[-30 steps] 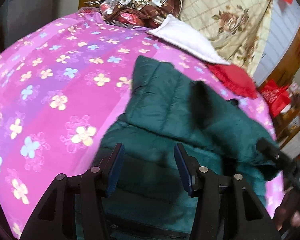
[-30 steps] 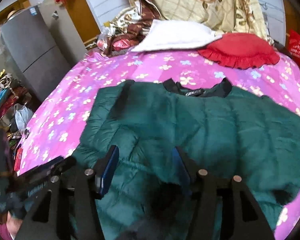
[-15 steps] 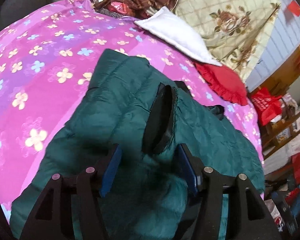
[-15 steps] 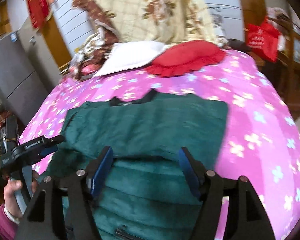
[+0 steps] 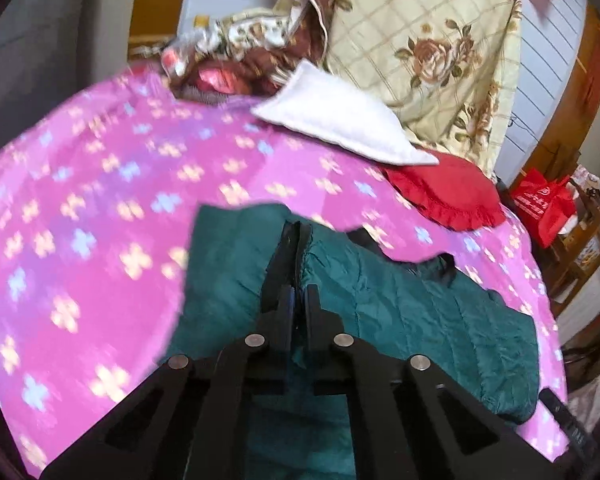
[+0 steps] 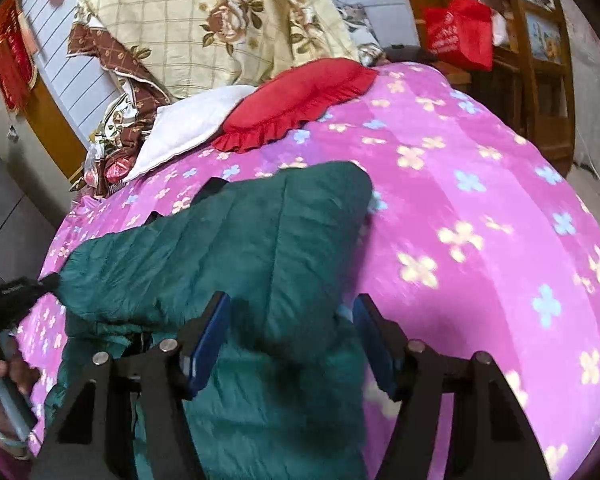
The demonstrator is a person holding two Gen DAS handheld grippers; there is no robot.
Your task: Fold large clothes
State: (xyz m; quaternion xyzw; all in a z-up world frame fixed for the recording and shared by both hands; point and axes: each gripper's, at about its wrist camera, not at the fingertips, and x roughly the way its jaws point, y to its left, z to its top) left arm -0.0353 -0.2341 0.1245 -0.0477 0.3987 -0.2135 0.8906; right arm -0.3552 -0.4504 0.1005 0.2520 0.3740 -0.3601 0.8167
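I see the dark green quilted puffer jacket (image 6: 236,240) lying on the pink flower-printed bedspread (image 6: 480,208), its padded panels stitched in soft ridges, one black-edged flap standing up. My left gripper (image 5: 299,300) is clenched, seemingly pinching that raised edge, though blur hides the contact. My right gripper (image 6: 290,336) hangs released, jaws just narrowing, over the jacket's rumpled fabric. Beyond both grippers lie a red frilled cushion (image 6: 300,104) and a white pillow (image 5: 340,120).

1 green quilted jacket (image 6: 260,240), 1 white pillow (image 5: 340,124), 1 red ruffled cushion (image 6: 296,100), 1 red bag (image 5: 544,208), 2 grippers
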